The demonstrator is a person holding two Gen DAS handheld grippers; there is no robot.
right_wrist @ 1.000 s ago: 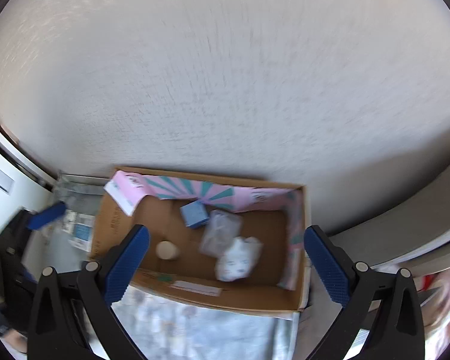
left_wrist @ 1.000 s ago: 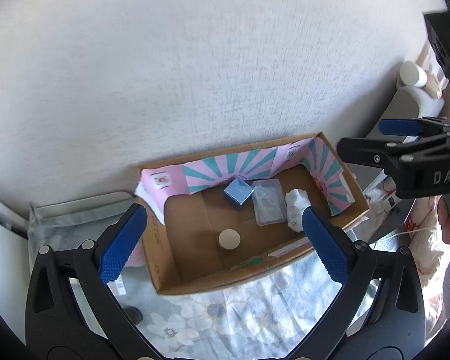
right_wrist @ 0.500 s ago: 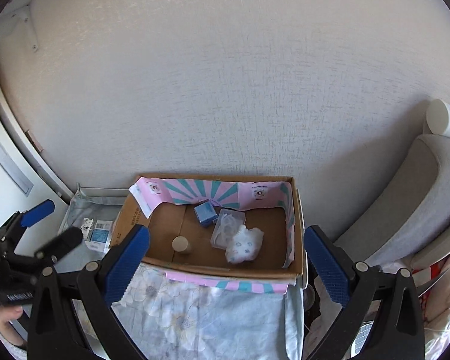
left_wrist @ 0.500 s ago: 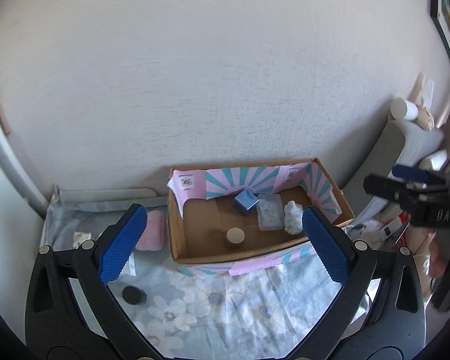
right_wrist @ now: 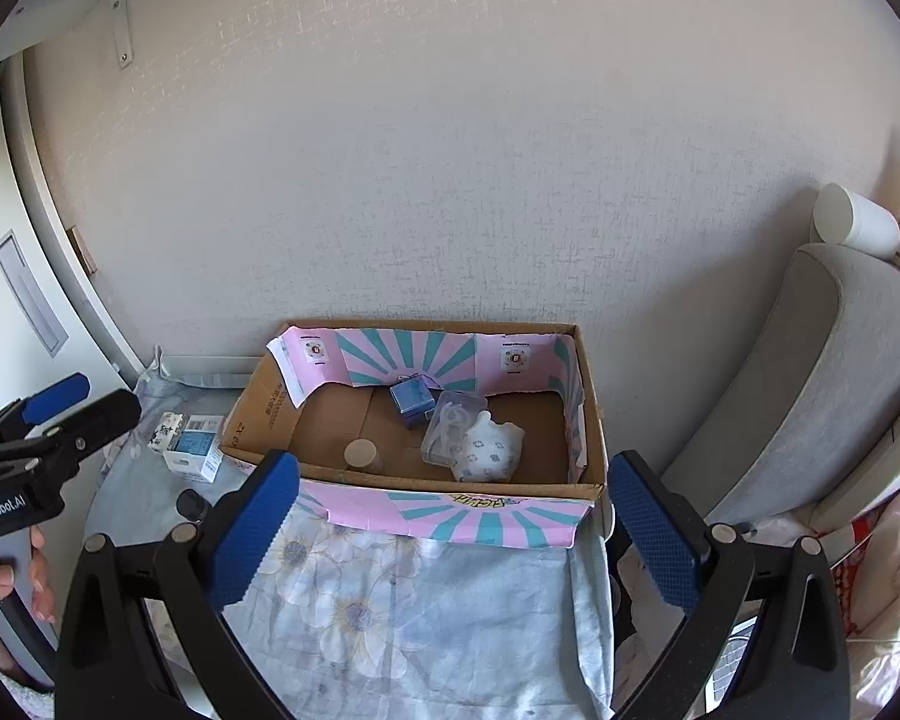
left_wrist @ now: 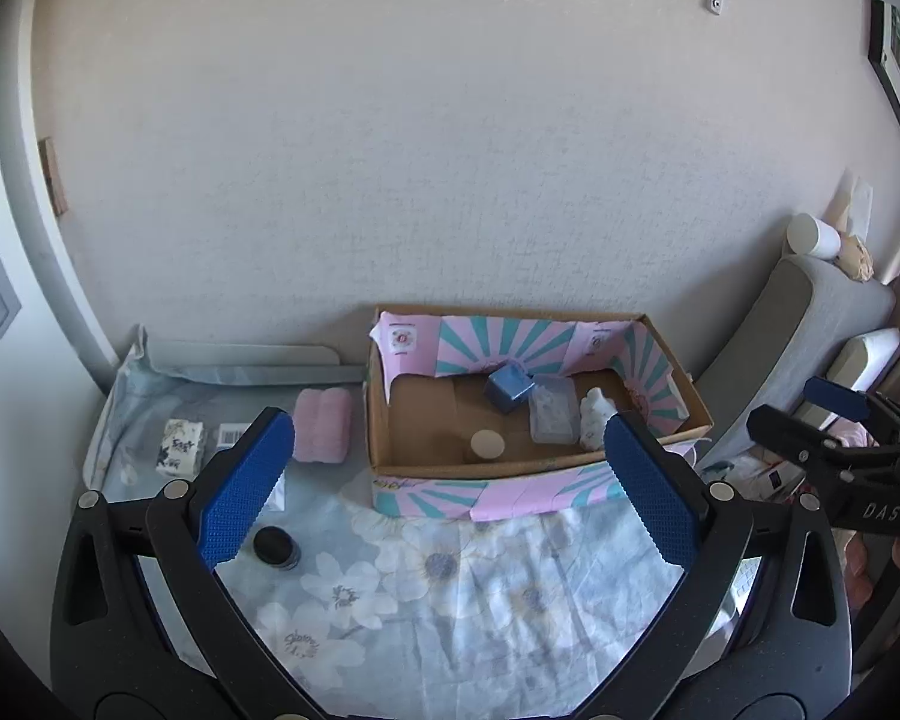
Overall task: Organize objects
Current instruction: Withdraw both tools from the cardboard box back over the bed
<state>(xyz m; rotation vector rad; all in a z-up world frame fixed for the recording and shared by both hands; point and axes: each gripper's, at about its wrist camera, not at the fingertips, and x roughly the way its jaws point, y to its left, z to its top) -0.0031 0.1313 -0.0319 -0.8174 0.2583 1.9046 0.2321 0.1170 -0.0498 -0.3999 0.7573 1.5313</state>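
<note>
I'm seeing a raw brown cardboard box (left_wrist: 384, 420), matt, lined with glossy-looking pink and teal printed paper. The floral cloth (left_wrist: 450, 588) under it looks soft and slightly creased. My left gripper (left_wrist: 447, 483) is matt black plastic with dimpled blue pads (left_wrist: 243, 489). A clear plastic case (right_wrist: 450, 423) sits inside; the wall (right_wrist: 450, 150) looks rough-textured.

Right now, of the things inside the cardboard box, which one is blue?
The small blue cube at the back of the cardboard box. The others are a clear plastic case, a white patterned bundle and a beige round lid.
</note>
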